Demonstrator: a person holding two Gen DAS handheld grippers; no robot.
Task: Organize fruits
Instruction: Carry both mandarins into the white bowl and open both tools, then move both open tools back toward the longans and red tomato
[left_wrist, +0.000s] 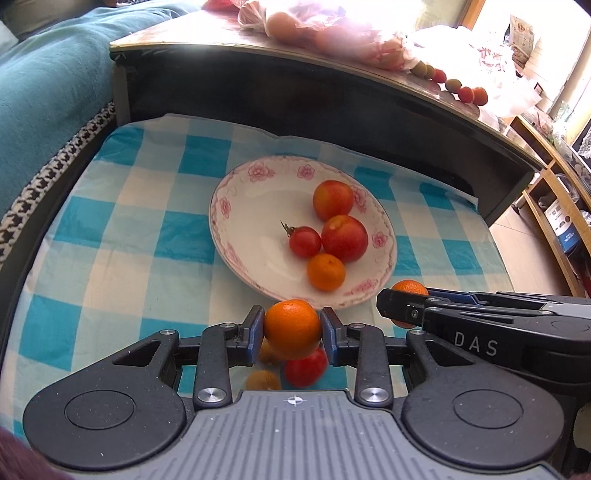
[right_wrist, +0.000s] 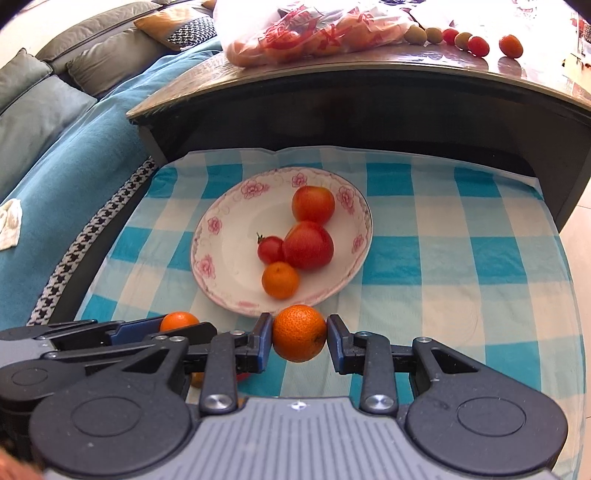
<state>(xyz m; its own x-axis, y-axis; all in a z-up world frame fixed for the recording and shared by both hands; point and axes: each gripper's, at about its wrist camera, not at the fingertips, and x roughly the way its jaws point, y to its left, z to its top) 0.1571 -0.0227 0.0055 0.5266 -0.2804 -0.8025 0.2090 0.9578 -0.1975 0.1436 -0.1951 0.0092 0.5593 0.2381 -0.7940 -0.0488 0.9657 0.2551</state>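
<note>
A: Both loaded. Left hand-held gripper (left_wrist: 292, 329) is pinching a mandarin (left_wrist: 291, 328); right hand-held gripper (right_wrist: 299, 333) is pinching another mandarin (right_wrist: 299, 332). Both hanging just short of the plate (left_wrist: 236, 206).

B: Handling?

A: Light, round, soft pebbly peel. Pads are sitting across the widest part. Glossy tomatoes (left_wrist: 343, 238) are looking slippery, and bruising easily.

1 plate (right_wrist: 218, 273), 3 tomatoes on it (right_wrist: 308, 245), 1 mandarin on it (right_wrist: 280, 280), 2 mandarins held (right_wrist: 299, 332)
</note>
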